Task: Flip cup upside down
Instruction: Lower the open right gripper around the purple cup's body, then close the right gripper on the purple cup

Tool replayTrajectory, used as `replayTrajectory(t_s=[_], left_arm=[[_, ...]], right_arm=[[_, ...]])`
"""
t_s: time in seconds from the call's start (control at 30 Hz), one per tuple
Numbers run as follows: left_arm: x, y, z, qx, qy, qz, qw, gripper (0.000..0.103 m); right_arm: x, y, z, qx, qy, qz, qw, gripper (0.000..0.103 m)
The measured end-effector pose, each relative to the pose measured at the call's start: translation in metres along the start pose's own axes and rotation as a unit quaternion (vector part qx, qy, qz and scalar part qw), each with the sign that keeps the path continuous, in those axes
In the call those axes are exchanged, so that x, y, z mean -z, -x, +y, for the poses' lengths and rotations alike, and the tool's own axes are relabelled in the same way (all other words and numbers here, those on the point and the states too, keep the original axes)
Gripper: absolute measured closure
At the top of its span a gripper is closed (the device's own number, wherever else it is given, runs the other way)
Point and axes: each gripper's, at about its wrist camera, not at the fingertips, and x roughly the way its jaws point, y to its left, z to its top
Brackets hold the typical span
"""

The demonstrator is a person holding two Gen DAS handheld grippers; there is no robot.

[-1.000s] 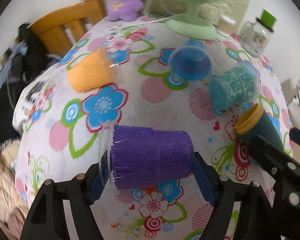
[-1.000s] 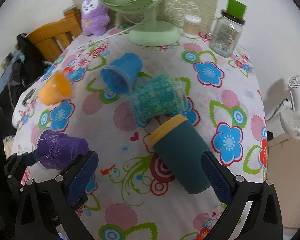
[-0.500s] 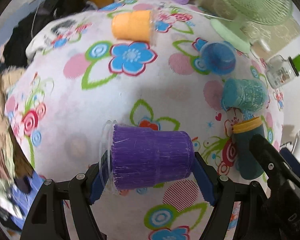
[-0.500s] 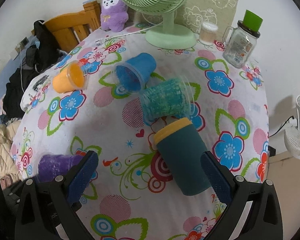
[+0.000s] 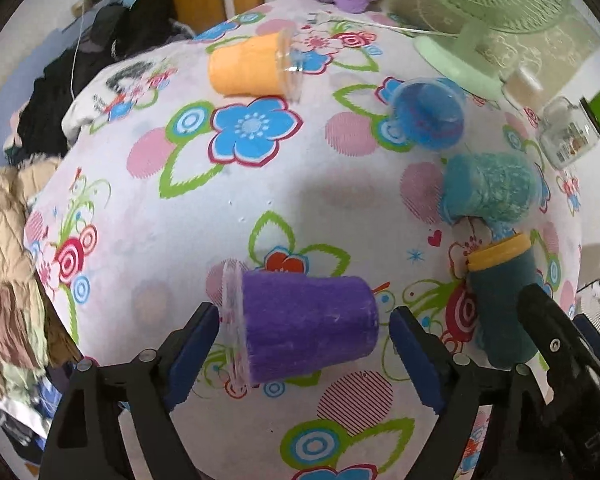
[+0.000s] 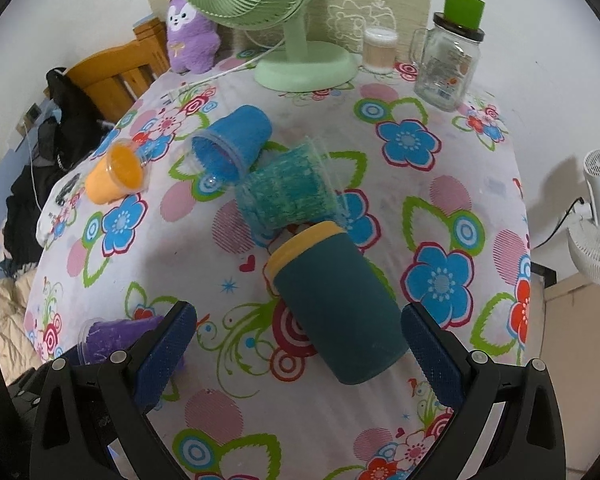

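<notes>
Left wrist view: the left claw [image 5: 300,336] has its blue pads spread either side of the purple cup [image 5: 306,330], which lies sideways, clear rim toward 9 o'clock and base toward 3 o'clock. A thin gap shows at each pad, so the cup looks bracketed rather than squeezed; whether it rests on the flowered surface [image 5: 260,208] or hangs just above it I cannot tell. Holding it end to end probably suits turning it rim-down with a wrist roll. At 3 o'clock the teal cup with the yellow rim [image 5: 504,300] lies on its side, with the right claw's black arm over its lower end.

Right wrist view: the right claw [image 6: 298,354] is wide, its pads flanking the teal cup [image 6: 336,308] without touching; the rim points to 11 o'clock. That placement reads as lining up for a grasp. The purple cup [image 6: 116,338] sits at 8 o'clock, partly behind the near pad. An orange cup [image 6: 114,178], a blue cup [image 6: 234,142] and a speckled teal cup [image 6: 286,194] lie tipped further off.
</notes>
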Motion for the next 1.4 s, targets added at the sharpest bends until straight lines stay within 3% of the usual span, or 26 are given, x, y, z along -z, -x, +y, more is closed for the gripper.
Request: replayTrajectory(t_s=[0.27,0.37,0.67,0.93,1.2,1.4], left_arm=[[-0.004,0.029,-0.008,-0.01,-0.086,-0.046,0.9952,0.011],[-0.009,0.04,-0.008,-0.001,-0.144,-0.06,0.9878,0.009],[-0.029,0.042,0.012,0.046,-0.244,-0.056,0.967,0.009],[-0.053,0.042,0.025,0.086,-0.361,-0.058,0.9268,0.009],[-0.069,0.035,0.03,0.113,-0.468,-0.066,0.8738,0.009],[-0.082,0.022,0.038,0.12,-0.504,-0.058,0.8533,0.009]], right_arm=[[0.005,0.018,0.001,-0.009,-0.027,-0.011,1.0,0.0],[0.011,0.027,0.006,-0.011,-0.046,-0.017,0.999,0.0],[0.02,0.046,0.031,0.021,-0.116,-0.037,0.992,0.0],[0.031,0.049,0.06,0.05,-0.219,-0.045,0.973,0.0],[0.039,0.044,0.093,0.085,-0.304,-0.053,0.947,0.0],[0.048,0.032,0.103,0.073,-0.378,-0.039,0.922,0.003]])
